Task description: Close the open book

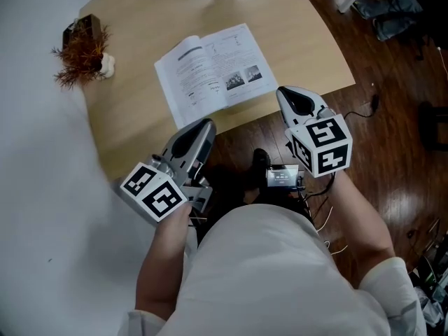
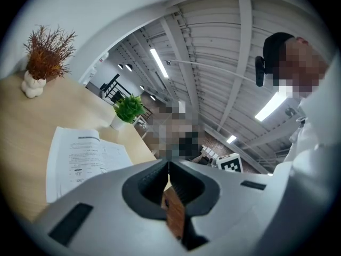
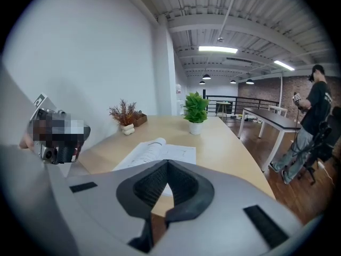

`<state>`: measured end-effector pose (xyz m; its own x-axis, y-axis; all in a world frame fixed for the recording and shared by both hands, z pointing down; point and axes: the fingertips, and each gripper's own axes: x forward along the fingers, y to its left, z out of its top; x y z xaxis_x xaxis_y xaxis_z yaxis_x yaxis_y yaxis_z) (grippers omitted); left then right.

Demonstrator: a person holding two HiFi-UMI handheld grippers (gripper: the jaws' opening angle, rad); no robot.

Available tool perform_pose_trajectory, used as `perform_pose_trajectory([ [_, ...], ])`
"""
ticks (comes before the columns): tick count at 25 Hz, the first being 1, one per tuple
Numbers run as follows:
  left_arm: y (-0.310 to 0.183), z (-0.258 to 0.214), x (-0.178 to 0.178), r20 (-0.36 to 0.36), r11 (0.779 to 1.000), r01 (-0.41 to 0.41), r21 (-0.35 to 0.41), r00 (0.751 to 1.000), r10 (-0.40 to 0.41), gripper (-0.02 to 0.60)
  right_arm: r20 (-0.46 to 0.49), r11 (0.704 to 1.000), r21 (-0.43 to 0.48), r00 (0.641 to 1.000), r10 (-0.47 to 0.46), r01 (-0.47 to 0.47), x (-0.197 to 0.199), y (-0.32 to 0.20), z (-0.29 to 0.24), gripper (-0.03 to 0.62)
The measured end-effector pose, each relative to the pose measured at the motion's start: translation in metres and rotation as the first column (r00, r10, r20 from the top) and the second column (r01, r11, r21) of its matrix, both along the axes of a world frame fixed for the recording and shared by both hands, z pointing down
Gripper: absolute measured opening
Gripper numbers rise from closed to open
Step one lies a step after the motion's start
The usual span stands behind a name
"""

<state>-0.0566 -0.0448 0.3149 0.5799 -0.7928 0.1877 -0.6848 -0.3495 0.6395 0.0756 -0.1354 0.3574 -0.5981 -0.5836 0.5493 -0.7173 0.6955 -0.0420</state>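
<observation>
**A:** Tongs first. State?

**B:** Left gripper (image 1: 206, 124): jaws together, nothing between them. Right gripper (image 1: 283, 92): the same, tips meeting, empty. 2 grippers, 0 grips.

**A:** Placement?

**B:** Both hang at the near edge of the table (image 1: 133, 26), 1 on each side of the person's lap, noses toward the tabletop. Judgement: an approach posture. Closed tips would make a blunt wedge to slip under a page edge.

**A:** The book?

**B:** The open book (image 1: 213, 72) lies flat and face up on the table, close to that near edge, with neither gripper on it. The right tip is just beside its near right corner.

**A:** Axis?

**B:** The long axis of the spread runs along the table's near edge, with its right end angled away. The spine crosses it, pointing from the near edge toward the far edge. Judgement: closing means swinging 1 half about the spine onto the other.
</observation>
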Motion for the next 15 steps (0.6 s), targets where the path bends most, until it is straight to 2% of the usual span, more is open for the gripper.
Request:
perform_pose_trajectory([
  [7, 0.016, -0.011, -0.005, 0.011, 1.000, -0.009, 0.022, 1.000, 0.009, -0.002, 0.002, 1.000, 0.014, 1.000, -0.018, 0.018, -0.003, 0.016, -0.018, 0.003],
  [15, 0.031, -0.033, -0.009, 0.055, 0.998, -0.027, 0.060, 0.998, 0.024, -0.002, 0.049, 0.999, 0.020, 0.998, -0.029, 0.028, -0.004, 0.033, -0.044, 0.003],
])
